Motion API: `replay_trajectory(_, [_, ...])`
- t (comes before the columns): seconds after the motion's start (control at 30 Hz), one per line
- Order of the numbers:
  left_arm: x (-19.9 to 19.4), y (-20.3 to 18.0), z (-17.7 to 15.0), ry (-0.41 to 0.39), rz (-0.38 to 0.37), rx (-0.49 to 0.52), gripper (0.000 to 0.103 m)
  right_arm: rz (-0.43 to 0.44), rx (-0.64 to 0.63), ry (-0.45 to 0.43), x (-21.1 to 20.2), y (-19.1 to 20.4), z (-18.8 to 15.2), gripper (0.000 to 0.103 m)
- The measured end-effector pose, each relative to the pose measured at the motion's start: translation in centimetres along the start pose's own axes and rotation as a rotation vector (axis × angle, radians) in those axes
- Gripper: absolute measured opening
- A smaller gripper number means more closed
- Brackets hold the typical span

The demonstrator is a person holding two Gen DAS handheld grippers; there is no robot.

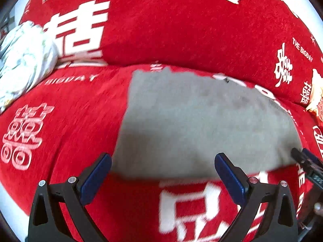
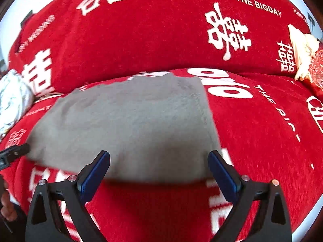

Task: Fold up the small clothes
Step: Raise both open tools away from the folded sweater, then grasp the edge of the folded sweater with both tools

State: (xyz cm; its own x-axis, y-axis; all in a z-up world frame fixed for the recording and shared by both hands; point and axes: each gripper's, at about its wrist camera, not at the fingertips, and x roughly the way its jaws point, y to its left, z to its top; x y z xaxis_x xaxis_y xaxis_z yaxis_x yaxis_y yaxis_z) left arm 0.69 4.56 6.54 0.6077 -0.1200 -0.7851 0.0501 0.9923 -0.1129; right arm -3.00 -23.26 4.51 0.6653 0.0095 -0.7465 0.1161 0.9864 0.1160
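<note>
A grey garment [image 1: 201,125] lies flat on the red sofa seat; it also shows in the right wrist view [image 2: 125,127]. My left gripper [image 1: 162,169] is open and empty, its fingers wide apart just before the garment's near edge, toward its left part. My right gripper [image 2: 158,166] is open and empty, its fingers spread at the near edge, toward the garment's right part. The right gripper's tip [image 1: 306,165] shows at the garment's near right corner in the left wrist view. The left gripper's tip [image 2: 14,153] shows at the near left corner in the right wrist view.
The red sofa cover [image 1: 161,30] with white lettering rises into a backrest [image 2: 141,36] behind the garment. A white floral bundle of cloth [image 1: 22,60] lies at the left, also visible in the right wrist view [image 2: 12,102]. A cream and red embroidered item [image 2: 306,54] sits at the right.
</note>
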Motion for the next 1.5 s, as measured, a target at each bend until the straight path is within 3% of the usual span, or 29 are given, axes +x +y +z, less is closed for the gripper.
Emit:
replay_trajectory(0.1, [3.0, -0.8, 0.4, 0.068, 0.057, 0.059, 0.103, -0.018, 0.040, 0.086, 2.8, -1.2, 0.6, 0.098])
replay_trajectory(0.13, [4.0, -0.6, 0.1, 0.097, 0.083, 0.066, 0.103, -0.038, 0.025, 0.070, 2.7, -1.0, 0.8, 0.098])
replay_trajectory(0.2, [3.5, 0.0, -0.5, 0.058, 0.059, 0.074, 0.103, -0.052, 0.023, 0.075, 2.3, -0.4, 1.6, 0.098])
replay_trajectory(0.3, [2.2, 1.0, -0.6, 0.017, 0.009, 0.038, 0.103, -0.018, 0.046, 0.011, 1.5, 1.2, 3.1, 0.098])
replay_trajectory(0.43, [1.8, 3.4, 0.2, -0.006, 0.031, -0.038, 0.103, 0.024, -0.052, 0.050, 5.0, 5.9, 6.0, 0.098])
replay_trajectory(0.47, [1.5, 4.7, 0.1, -0.004, 0.013, -0.082, 0.103, 0.029, -0.083, 0.069, 6.1, 6.6, 6.3, 0.098])
replay_trajectory(0.53, [1.0, 7.5, -0.5, 0.008, -0.053, -0.177, 0.103, 0.000, -0.129, 0.186, 10.1, 8.1, 6.7, 0.103])
replay_trajectory(0.6, [0.7, 10.3, -1.6, 0.030, -0.159, -0.270, 0.102, -0.040, -0.126, 0.137, 10.3, 8.8, 7.3, 0.103])
replay_trajectory(0.67, [0.7, 12.4, -2.9, 0.061, -0.292, -0.370, 0.102, -0.022, -0.100, 0.140, 9.9, 9.6, 7.8, 0.103])
replay_trajectory(0.77, [0.6, 12.7, -3.3, 0.042, -0.413, -0.418, 0.101, 0.005, -0.120, 0.086, 8.6, 11.2, 7.6, 0.103])
replay_trajectory(0.83, [1.3, 11.9, -3.2, 0.058, -0.499, -0.440, 0.094, 0.020, -0.137, 0.075, 7.9, 12.2, 7.2, 0.103])
replay_trajectory(0.9, [2.0, 10.6, -3.0, 0.064, -0.531, -0.429, 0.093, 0.032, -0.154, 0.056, 7.2, 13.1, 7.0, 0.103])
replay_trajectory(1.0, [3.0, 9.6, -2.0, 0.019, -0.489, -0.423, 0.091, 0.038, -0.186, 0.033, 6.1, 14.3, 7.0, 0.103])
replay_trajectory(1.07, [4.4, 9.8, -1.4, 0.038, -0.527, -0.470, 0.053, 0.036, -0.203, 0.024, 5.8, 14.8, 7.5, 0.103])
replay_trajectory(1.1, [5.2, 10.2, -1.3, 0.059, -0.543, -0.490, 0.042, 0.035, -0.208, 0.020, 5.6, 15.1, 7.8, 0.103])
replay_trajectory(1.13, [5.8, 10.5, -1.4, 0.071, -0.551, -0.503, 0.025, 0.035, -0.210, 0.019, 5.6, 15.3, 8.1, 0.103])
replay_trajectory(1.3, [5.5, 11.0, -2.2, 0.043, -0.579, -0.526, 0.022, 0.067, -0.248, 0.028, 6.0, 17.9, 10.2, 0.103])
replay_trajectory(1.5, [5.6, 10.8, -2.1, 0.032, -0.567, -0.530, 0.020, 0.168, -0.292, 0.122, 9.5, 24.2, 11.9, 0.103])
